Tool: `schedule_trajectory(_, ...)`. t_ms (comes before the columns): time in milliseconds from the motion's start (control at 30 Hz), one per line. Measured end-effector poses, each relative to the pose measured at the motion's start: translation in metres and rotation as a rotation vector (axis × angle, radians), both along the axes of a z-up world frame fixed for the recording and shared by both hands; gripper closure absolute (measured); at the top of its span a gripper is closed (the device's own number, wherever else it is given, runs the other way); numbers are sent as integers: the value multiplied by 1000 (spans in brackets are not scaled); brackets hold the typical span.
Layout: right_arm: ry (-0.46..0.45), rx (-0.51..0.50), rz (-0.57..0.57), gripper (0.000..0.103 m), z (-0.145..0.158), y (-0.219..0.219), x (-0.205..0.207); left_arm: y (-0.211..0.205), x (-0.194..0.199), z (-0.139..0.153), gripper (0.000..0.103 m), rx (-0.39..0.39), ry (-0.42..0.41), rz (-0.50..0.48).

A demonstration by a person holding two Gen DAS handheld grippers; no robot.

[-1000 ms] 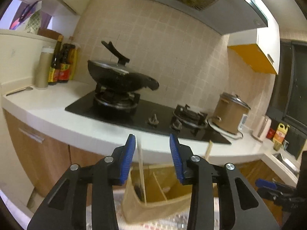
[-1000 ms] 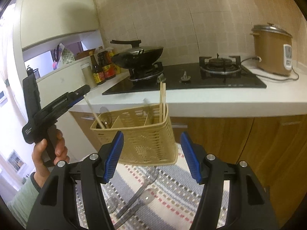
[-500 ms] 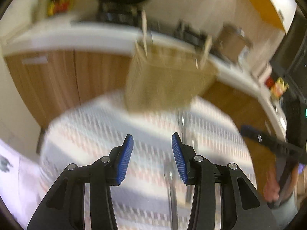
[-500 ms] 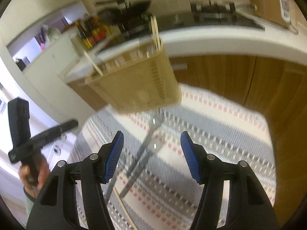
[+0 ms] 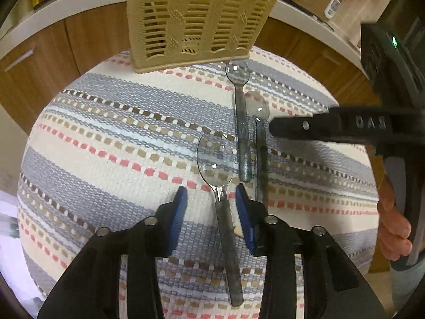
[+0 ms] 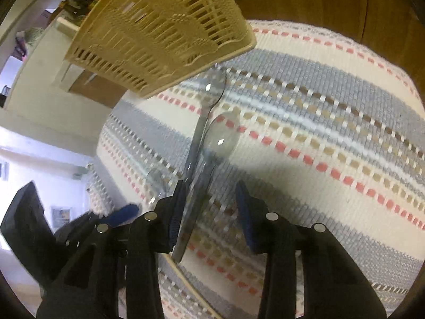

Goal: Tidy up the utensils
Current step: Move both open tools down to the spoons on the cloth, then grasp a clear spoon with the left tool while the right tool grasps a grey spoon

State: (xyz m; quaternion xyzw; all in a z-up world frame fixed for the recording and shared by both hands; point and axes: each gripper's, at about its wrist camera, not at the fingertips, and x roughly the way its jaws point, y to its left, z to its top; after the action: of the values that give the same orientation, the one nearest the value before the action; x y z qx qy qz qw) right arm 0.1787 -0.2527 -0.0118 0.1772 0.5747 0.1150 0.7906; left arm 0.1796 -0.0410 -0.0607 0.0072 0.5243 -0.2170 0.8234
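1. Three clear spoons (image 5: 216, 159) lay on the striped mat (image 5: 106, 138).
2. The left gripper (image 5: 211, 202) had just been narrowing, jaws astride the nearest spoon's neck, apparently not yet pressing it.
3. The right gripper (image 6: 209, 196) had likewise been closing, with spoon handles between its jaws, ungripped.
4. The beige basket (image 5: 196, 16) stood just beyond; its contents could not be told.

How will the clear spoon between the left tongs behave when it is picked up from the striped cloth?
The clear spoon looks like thin plastic, so it is probably light and fairly stiff. Its glossy, narrow handle may slip or twist between the left tongs, whose jaws have just been closing and do not yet press on it. It lies flat on the striped cloth, so rolling seems unlikely.
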Motion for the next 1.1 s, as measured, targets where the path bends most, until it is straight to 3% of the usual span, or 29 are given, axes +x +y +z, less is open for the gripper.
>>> schedule_trajectory(133, -9, -34, -14, 76, -5, 10, 8, -10, -2, -3, 82, 44, -45, 13)
schedule_trajectory(200, -35, -74, -15, 76, -3, 18, 9, -8, -1, 1, 83, 29, -41, 23)
schedule_trajectory(367, -135, -317, 40, 83, -4, 51, -3, 3, -1, 1, 83, -8, -32, 37)
schedule_trajectory(467, -156, -380, 77, 90, -6, 57, -9, 4, -6, 2, 83, -7, -32, 38)
schedule_trajectory(767, -86, -409, 112, 93, -3, 12, -38, -14, -3, 0, 83, 47, -41, 34)
schedule_trajectory(1000, -40, -417, 153, 92, -3, 5, -42, -41, -2, -3, 76, 174, -75, 14)
schedule_trajectory(1100, -34, -441, 165, 91, -3, 8, -40, -43, -4, -4, 75, 194, -82, 10)
